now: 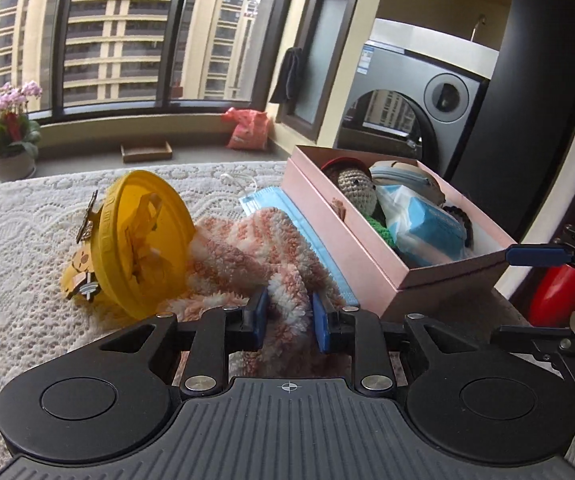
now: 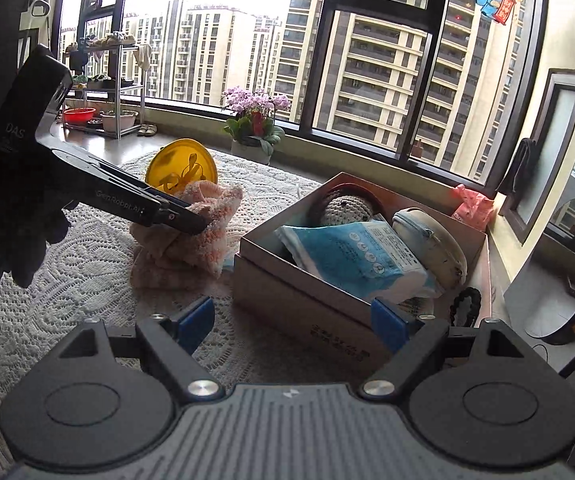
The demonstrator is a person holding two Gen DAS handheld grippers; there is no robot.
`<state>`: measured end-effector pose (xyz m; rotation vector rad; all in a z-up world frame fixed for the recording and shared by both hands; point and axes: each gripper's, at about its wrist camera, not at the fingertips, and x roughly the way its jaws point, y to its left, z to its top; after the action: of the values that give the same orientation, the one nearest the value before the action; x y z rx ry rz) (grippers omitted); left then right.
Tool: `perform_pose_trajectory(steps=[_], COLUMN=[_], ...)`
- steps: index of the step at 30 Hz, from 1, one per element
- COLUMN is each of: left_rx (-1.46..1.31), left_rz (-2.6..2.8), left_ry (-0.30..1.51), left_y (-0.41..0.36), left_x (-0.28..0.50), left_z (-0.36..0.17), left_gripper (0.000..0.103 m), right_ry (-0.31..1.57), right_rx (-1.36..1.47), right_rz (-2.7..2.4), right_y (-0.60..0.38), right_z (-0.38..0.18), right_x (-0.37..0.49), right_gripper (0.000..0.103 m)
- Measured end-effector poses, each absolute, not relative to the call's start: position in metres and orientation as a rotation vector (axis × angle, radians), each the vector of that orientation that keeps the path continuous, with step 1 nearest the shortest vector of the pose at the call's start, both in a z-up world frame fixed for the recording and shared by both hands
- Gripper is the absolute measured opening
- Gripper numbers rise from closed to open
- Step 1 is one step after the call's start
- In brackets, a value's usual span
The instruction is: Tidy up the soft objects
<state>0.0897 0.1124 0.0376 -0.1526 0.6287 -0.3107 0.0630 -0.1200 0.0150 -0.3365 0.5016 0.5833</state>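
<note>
A fluffy pink-and-white sock lies on the lace tablecloth beside the pink box. My left gripper is closed on a fold of the sock; the right wrist view shows its fingers gripping the sock. The box holds a crocheted doll, a blue tissue pack and a pale zip pouch. My right gripper is open and empty, in front of the box's near corner.
A yellow round lid with a toy lies left of the sock. A blue face mask lies against the box. A black hair tie is by the box. A flower pot and a washing machine stand behind.
</note>
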Motion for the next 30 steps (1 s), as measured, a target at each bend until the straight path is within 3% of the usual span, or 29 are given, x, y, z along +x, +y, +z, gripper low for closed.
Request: perform_pose_trajectory(steps=[13,15,20,23,28,30], left_rx=[-0.431,-0.468,-0.581,-0.628,-0.666,-0.673], left_rz=[-0.266,-0.253,-0.225,-0.226,-0.244,-0.242], left_ry=[0.583,0.552,0.459,0.433,0.415,0.423], left_y=[0.179,0.19,0.215,0.224,0.233,0.229], left_x=[0.022,0.015,0.002,-0.004,-0.009,-0.006], left_z=[0.003,0.002,0.002,0.001,0.0,0.001], left_gripper=[0.027,0.027,0.025,0.025,0.025,0.025], right_ry=[0.607,0.63,0.708,0.874,0.88,0.917], right_rx=[-0.208,-0.204,-0.347,-0.404,-0.531,-0.537], right_rz=[0.675,0.661,0.57,0.517,0.331,0.273], right_y=[-0.028,-0.007,0.046,0.066,0.089,0.091], right_z=[0.058,0.061,0.056,0.042,0.027,0.018], right_x=[0.129,0.147,0.2,0.236,0.287,0.316], right_gripper=[0.083,0.064,0.04,0.038,0.037,0.024])
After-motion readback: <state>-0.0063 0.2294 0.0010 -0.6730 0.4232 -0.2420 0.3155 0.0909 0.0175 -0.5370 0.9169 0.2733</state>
